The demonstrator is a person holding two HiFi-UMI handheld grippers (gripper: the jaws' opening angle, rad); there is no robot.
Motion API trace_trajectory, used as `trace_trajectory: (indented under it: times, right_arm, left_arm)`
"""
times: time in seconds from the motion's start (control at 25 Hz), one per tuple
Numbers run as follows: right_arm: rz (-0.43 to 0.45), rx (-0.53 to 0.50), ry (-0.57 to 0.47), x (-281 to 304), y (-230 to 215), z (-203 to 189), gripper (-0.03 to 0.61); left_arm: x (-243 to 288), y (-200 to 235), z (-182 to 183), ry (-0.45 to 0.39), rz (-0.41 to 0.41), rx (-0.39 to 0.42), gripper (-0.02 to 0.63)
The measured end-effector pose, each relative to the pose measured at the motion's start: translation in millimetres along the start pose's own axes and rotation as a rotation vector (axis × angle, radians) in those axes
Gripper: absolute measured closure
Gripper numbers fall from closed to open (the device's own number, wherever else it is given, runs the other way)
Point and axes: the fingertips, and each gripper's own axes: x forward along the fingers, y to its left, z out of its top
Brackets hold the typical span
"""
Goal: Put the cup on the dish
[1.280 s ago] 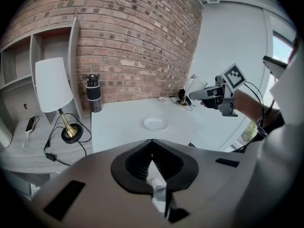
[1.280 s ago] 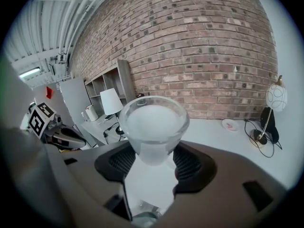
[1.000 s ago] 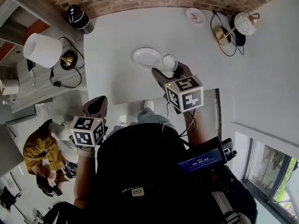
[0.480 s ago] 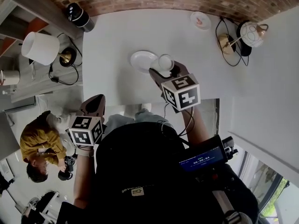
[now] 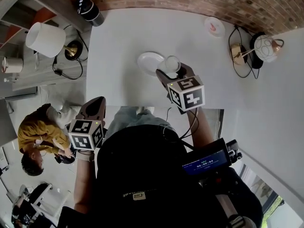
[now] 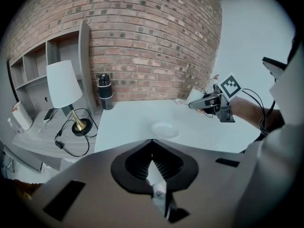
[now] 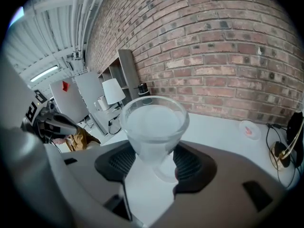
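Note:
A clear glass cup [image 7: 153, 127] sits upright between the pads of my right gripper [image 7: 152, 161], which is shut on its lower part. In the head view the cup [image 5: 172, 63] hangs over the right rim of the white dish [image 5: 149, 62] on the white table [image 5: 118, 42], with my right gripper [image 5: 171, 73] just behind it. My left gripper [image 5: 96, 106] is off the table's near-left edge, its jaws together and nothing in them. The left gripper view shows its tips [image 6: 152, 141] meeting, the dish [image 6: 164, 129] beyond, and the right gripper [image 6: 205, 101] above the table.
A black cylinder [image 5: 89, 9] stands at the table's far left corner. A small pink-marked saucer [image 5: 214, 26] lies far right by a gold lamp [image 5: 247, 51] with cables. A white-shaded lamp [image 5: 46, 39] stands on the shelf at left. A person in yellow [image 5: 40, 134] crouches on the floor.
The head view has shifted a little. The right gripper with the cup stays by the dish's right rim, the left gripper stays off the table edge. The person in yellow has moved.

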Motion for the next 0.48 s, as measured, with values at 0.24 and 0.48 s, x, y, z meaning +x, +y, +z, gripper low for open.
trace_trajectory:
  times: [0.24, 0.48]
  right_arm:
    - [-0.003, -0.006, 0.038, 21.3, -9.0, -9.7, 0.327]
    - [-0.011, -0.01, 0.069, 47.6, -16.7, -20.3, 0.327]
  left_arm:
    - [-1.4, 4.7, -1.4, 0.003, 0.018, -0.015, 0.607]
    - [-6.8, 14.3, -2.3, 0.027, 0.043, -0.018, 0.607]
